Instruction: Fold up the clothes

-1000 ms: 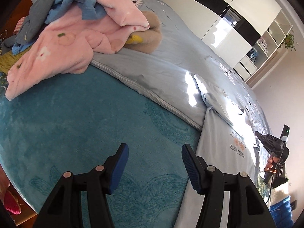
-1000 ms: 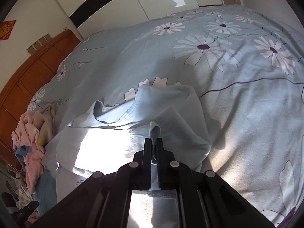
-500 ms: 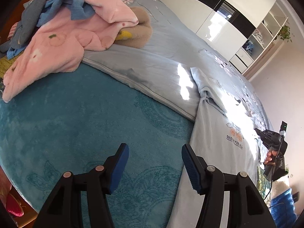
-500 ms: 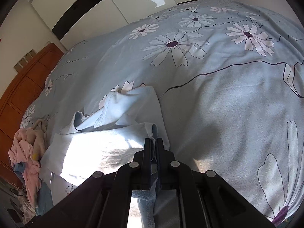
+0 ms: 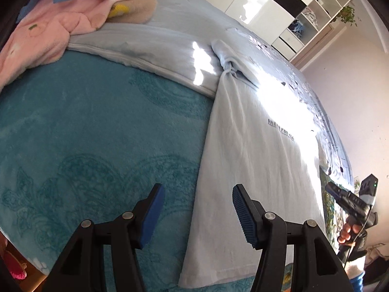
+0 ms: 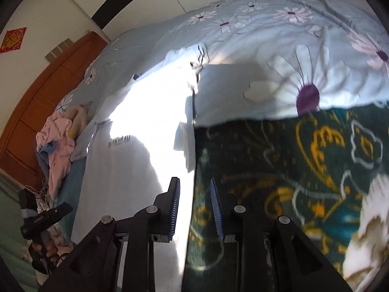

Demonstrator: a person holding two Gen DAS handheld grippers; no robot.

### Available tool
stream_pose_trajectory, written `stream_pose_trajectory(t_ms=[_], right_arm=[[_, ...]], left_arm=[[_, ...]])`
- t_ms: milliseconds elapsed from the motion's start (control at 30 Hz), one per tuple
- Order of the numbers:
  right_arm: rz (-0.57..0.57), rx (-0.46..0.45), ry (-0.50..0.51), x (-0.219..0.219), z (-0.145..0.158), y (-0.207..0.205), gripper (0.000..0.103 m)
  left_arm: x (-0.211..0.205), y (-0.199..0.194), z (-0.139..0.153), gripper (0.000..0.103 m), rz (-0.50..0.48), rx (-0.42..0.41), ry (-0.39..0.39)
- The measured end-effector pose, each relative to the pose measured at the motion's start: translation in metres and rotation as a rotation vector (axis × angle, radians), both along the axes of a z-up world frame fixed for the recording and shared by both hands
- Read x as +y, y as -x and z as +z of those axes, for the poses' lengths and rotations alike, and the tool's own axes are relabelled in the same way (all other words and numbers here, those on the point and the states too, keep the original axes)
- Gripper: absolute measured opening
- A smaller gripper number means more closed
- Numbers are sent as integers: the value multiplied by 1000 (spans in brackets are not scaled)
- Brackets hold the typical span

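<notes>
Left wrist view is showing the left gripper gaping, empty, with the soft, floppy, light shirt just ahead; its bottom edge looks easiest to pinch. The right gripper is opening, gripping nothing.

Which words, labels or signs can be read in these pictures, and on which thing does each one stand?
"DREAM FOR ALL", roughly; the dark print on the pale blue T-shirt is blurred, so some letters are uncertain.
A smaller line under that print: too small to read.
The same print in the right wrist view: blurred, unreadable.
Red wall sign with a gold character: too small to read.
Nothing else legible.
</notes>
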State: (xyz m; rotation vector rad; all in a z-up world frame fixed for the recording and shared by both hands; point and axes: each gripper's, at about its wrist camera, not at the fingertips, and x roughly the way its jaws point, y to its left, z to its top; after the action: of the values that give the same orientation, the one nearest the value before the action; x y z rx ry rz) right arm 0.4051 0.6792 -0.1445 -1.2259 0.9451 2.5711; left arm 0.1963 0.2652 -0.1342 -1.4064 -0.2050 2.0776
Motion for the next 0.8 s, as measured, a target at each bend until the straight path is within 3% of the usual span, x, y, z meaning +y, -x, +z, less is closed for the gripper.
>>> stream_pose_trajectory(t_ms=[200, 367, 600, 633, 667, 700, 800], right_arm=[[-25, 14, 141, -34, -22, -63, 27], [-4, 44, 188, -57, -26, -75, 27], [-3, 94, 266, -65, -30, -77, 27], [-5, 101, 275, -65, -30, -77, 26], [-7, 108, 285, -65, -31, -77, 11], [-7, 111, 286, -65, -30, -78, 7], [-28, 89, 236, -65, -24, -85, 7]], left_arm=[[7, -29, -11, 62, -91, -41, -11], [5, -49, -11, 62, -141, -29, -8], [-17, -53, -18, 62, -130, -96, -112], [-19, -52, -19, 62, -127, -105, -123], [-20, -51, -20, 62, -125, -114, -133], [-22, -50, -21, 62, -120, -125, -146], [-29, -48, -23, 62, -107, -157, -192]])
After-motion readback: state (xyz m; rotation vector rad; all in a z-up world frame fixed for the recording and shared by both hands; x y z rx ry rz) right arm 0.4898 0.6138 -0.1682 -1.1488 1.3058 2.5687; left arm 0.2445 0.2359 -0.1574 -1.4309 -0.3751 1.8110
